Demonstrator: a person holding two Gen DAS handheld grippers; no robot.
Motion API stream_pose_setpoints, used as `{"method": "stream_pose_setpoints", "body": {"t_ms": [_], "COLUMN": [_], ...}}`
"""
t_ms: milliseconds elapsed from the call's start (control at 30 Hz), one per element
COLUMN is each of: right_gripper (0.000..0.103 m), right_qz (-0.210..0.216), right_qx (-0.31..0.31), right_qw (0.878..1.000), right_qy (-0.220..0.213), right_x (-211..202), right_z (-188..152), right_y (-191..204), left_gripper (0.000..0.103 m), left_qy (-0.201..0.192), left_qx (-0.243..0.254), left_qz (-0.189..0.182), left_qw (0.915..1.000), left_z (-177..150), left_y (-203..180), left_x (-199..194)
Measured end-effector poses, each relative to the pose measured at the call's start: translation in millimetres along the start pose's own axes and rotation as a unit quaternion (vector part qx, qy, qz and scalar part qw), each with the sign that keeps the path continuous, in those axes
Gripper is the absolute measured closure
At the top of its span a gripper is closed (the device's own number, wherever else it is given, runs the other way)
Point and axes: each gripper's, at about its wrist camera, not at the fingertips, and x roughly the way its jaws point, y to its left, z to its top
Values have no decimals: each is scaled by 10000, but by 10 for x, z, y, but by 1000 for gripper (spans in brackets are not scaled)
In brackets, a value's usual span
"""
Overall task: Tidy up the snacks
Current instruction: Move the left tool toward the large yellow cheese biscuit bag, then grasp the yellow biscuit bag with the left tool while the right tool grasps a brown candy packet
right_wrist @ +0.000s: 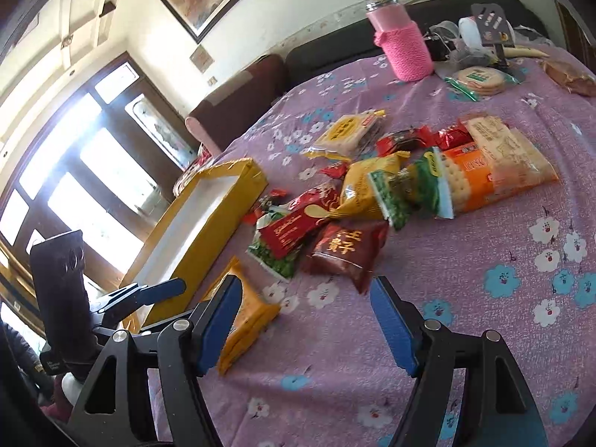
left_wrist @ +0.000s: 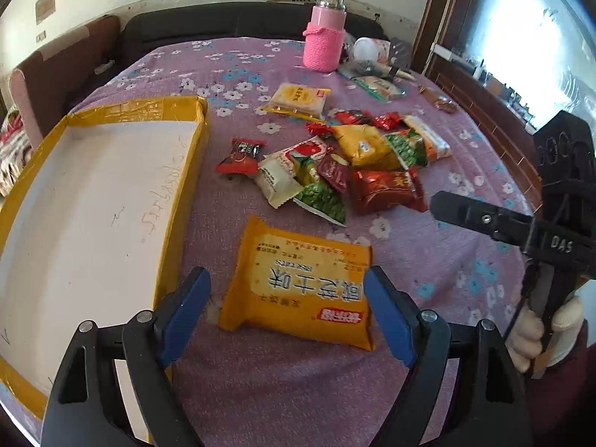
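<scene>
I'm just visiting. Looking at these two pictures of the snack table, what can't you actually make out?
- Yellow box: in the left wrist view its near end is cut off by the frame and hidden behind the left tool.
- Snack pile: packets overlap, so the lower ones are hidden in both views.
- Orange packet: in the right wrist view, partly behind a finger of the right tool.
- Clutter behind the pink bottle: too small and blurred.

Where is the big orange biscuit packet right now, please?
The orange biscuit packet lies flat between the open left tongs, just right of the yellow-edged box, nearer than the snack pile.
</scene>
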Motion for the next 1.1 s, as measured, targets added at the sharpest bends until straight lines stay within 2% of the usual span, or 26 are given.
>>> {"method": "stream_pose_setpoints", "body": {"t_ms": [100, 200, 267, 300, 367, 400, 467, 567, 633, 733, 800, 900, 1000, 1100], "right_gripper": [29, 29, 29, 29, 29, 29, 28, 27, 27, 27, 26, 26, 26, 25], "right_qz": [12, 122, 140, 149, 175, 174, 188, 214, 151, 69, 2, -66, -86, -103], "right_qx": [41, 94, 104, 121, 173, 201, 263, 309, 294, 366, 442, 566, 595, 579], "right_qw": [10000, 9997, 9996, 9995, 9995, 9994, 9992, 9990, 9991, 9989, 9984, 9977, 9977, 9979], "right_qy": [-87, -198, -229, -231, -221, -227, -250, -261, -266, -293, -350, -360, -308, -274], "right_x": [-55, -145, -172, -164, -175, -187, -197, -206, -205, -213, -233, -233, -210, -195], "right_z": [-12, -21, -13, -6, -15, -19, -19, -25, -29, -31, -26, -18, -18, -12], "right_y": [-38, -74, -76, -83, -95, -100, -131, -141, -135, -174, -221, -288, -302, -295], "left_gripper": [18, 18, 16, 16, 16, 16, 16, 16, 16, 16, 16, 16, 16, 16], "left_qy": [23, 245, 447, 474, 593, 642, 511, 141, 121, 291, 543, 981, 1067, 1119], "left_qx": [169, 241, 304, 399, 558, 574, 684, 1042, 1177, 1479, 1652, 1583, 1621, 1909], "left_qz": [154, 188, -177, -205, -635, -980, -1150, -921, -943, -957, -970, -1299, -1708, -1871], "left_qw": [9997, 9992, 9984, 9979, 9947, 9915, 9897, 9902, 9885, 9839, 9800, 9739, 9660, 9571], "left_z": [89, 166, 166, 153, 117, 96, 107, 184, 244, 329, 332, 300, 192, 37], "left_y": [-10, -39, -123, -181, -280, -305, -343, -394, -435, -535, -575, -571, -562, -637], "left_x": [143, 339, 362, 345, 278, 204, 68, -86, -64, 137, 312, 479, 365, 181]}}
